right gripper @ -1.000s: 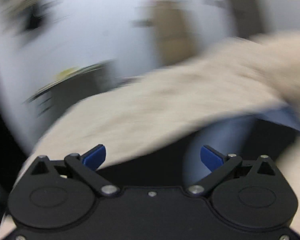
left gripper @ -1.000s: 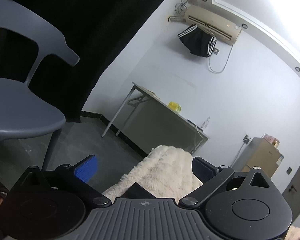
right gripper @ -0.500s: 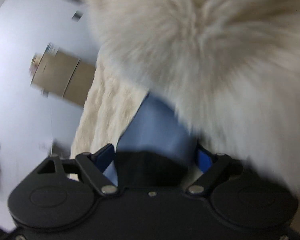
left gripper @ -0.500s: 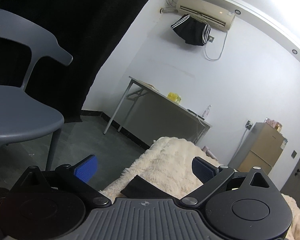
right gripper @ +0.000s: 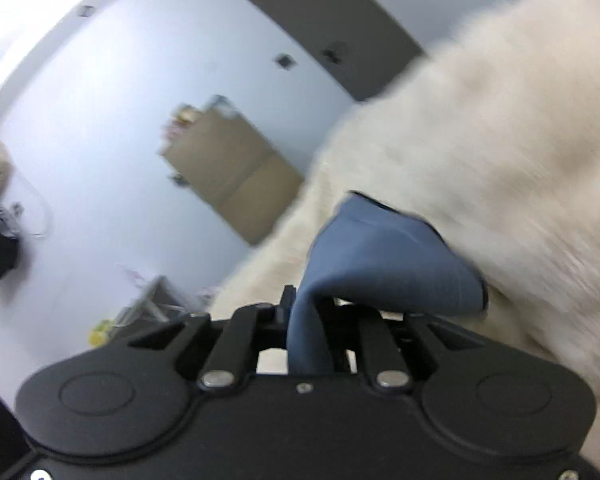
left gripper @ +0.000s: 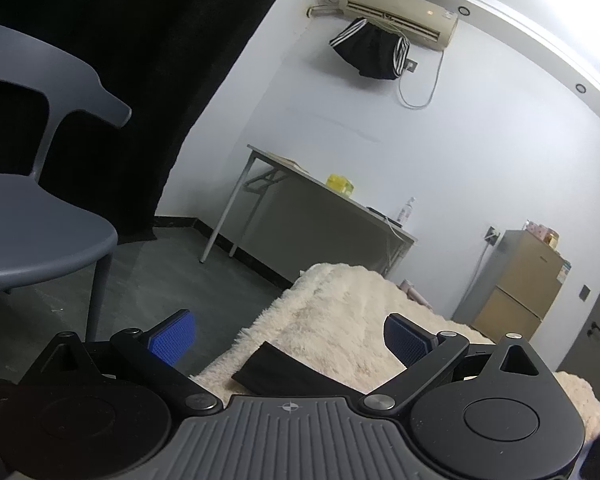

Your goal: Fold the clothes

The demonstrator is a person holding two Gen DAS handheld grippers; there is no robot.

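Observation:
A blue garment (right gripper: pixel 384 256) lies on a fluffy cream blanket (right gripper: pixel 500 160). My right gripper (right gripper: pixel 306 308) has its jaws closing, and a fold of the blue cloth is pinched between them and lifted off the blanket. This view is blurred by motion. In the left wrist view, my left gripper (left gripper: pixel 290 338) stands open above the near edge of the cream blanket (left gripper: pixel 340 312), with nothing between its blue pads (left gripper: pixel 172 338). A dark piece of fabric (left gripper: pixel 300 368) lies on the blanket just below its jaws.
A grey plastic chair (left gripper: pixel 40 240) stands close on the left in front of a black curtain (left gripper: pixel 140 60). A folding table (left gripper: pixel 320 200) stands against the far wall, and a tan cabinet (left gripper: pixel 516 280) beside a door. Black shorts (left gripper: pixel 372 56) hang from the air conditioner.
The right gripper went from wide open to closed on the blue garment, and its view swung across the blanket. The left gripper has hardly moved and stays open.

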